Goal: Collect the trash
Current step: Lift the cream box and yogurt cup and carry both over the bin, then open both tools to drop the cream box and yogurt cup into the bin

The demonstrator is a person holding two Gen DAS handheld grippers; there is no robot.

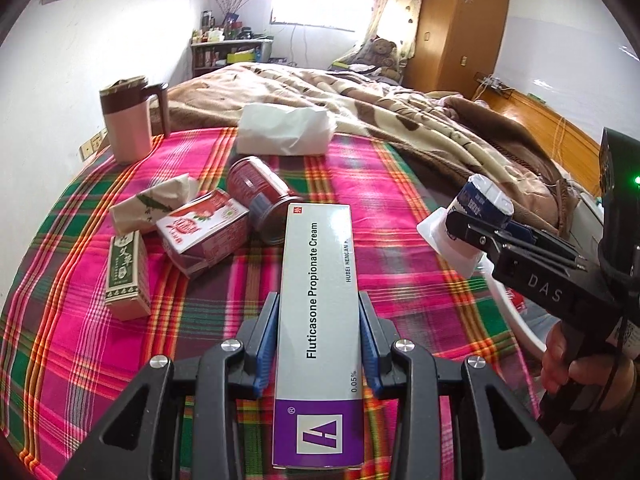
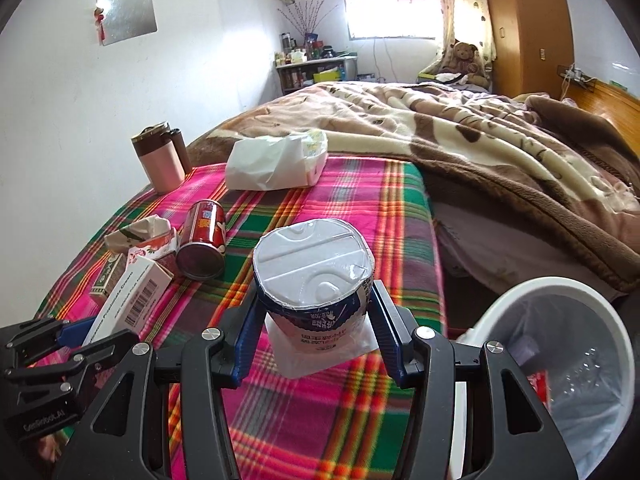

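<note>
Plaid cloth point(image 1: 400, 216) in pink and green covers the surface beside a rumpled bed. From the left wrist: the left claw point(image 1: 319, 344) pinches one long cardboard cream box point(image 1: 316, 320); beyond lie one red can point(image 1: 262, 196) on its side, three small cartons and one mug point(image 1: 128, 120).

From the right wrist: the right claw point(image 2: 316, 332) grips one round, foil-bottomed yogurt cup point(image 2: 314, 276), upside down above the cloth. One white lined trash bin point(image 2: 560, 344) stands just right.
</note>
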